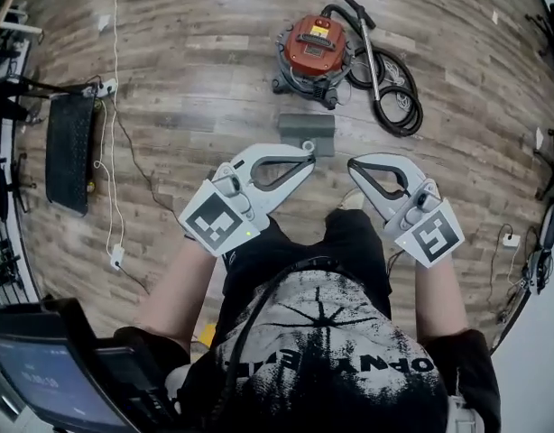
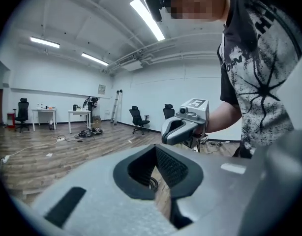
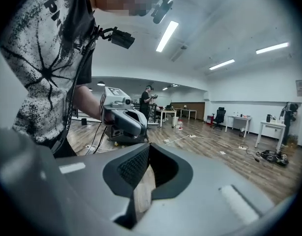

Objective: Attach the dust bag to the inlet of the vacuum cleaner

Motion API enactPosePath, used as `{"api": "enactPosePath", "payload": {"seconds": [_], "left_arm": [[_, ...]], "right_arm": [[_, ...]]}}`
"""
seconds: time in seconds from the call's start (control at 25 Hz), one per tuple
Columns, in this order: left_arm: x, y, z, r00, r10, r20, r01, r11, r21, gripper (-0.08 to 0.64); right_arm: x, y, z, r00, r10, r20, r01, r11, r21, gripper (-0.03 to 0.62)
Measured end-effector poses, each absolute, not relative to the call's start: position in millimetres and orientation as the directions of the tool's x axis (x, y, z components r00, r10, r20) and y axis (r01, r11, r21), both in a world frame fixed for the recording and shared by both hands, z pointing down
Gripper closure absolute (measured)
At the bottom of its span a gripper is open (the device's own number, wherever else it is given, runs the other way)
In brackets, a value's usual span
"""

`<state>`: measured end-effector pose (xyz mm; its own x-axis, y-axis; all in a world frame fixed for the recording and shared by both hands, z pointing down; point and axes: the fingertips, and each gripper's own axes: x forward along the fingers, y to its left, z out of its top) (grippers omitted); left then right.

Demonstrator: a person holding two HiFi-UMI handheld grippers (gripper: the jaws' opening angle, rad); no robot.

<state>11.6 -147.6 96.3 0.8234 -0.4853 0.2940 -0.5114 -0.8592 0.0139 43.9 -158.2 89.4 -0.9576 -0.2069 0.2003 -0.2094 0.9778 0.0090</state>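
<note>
The red vacuum cleaner point(image 1: 314, 50) stands on the wooden floor ahead, and its black hose point(image 1: 392, 93) lies coiled to its right. A flat grey dust bag point(image 1: 307, 131) lies on the floor just in front of it. I hold both grippers above my lap, well short of the bag, with their tips turned toward each other. My left gripper point(image 1: 306, 158) is shut with nothing between its jaws. So is my right gripper point(image 1: 355, 165). The left gripper view shows the right gripper point(image 2: 166, 134) opposite it, and the right gripper view shows the left gripper point(image 3: 142, 132).
A black mat point(image 1: 69, 150) lies on the floor at the left beside a white cable and power strip point(image 1: 107, 87). A laptop point(image 1: 42, 382) sits at the lower left. Desks, office chairs and another person stand far off across the room.
</note>
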Motion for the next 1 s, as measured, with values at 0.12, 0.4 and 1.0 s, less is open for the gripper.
{"api": "enactPosePath", "payload": {"seconds": [0.12, 0.4, 1.0], "left_arm": [[13.4, -154.8, 122.2, 0.810, -0.488, 0.325, -0.520, -0.854, 0.014, 0.561], [-3.3, -178.9, 246.8, 0.831, -0.423, 0.362, -0.455, -0.891, 0.003, 0.561], [-36.9, -255.1, 658.8, 0.819, -0.446, 0.361, -0.465, -0.884, -0.036, 0.561]], "right_arm": [[49.7, -169.8, 120.7, -0.955, -0.177, 0.240, -0.180, 0.984, 0.009, 0.584], [53.9, -187.3, 280.4, -0.856, -0.114, 0.504, -0.062, 0.991, 0.120, 0.558], [32.5, -205.1, 825.9, -0.651, 0.072, 0.756, 0.244, 0.962, 0.119, 0.397]]}}
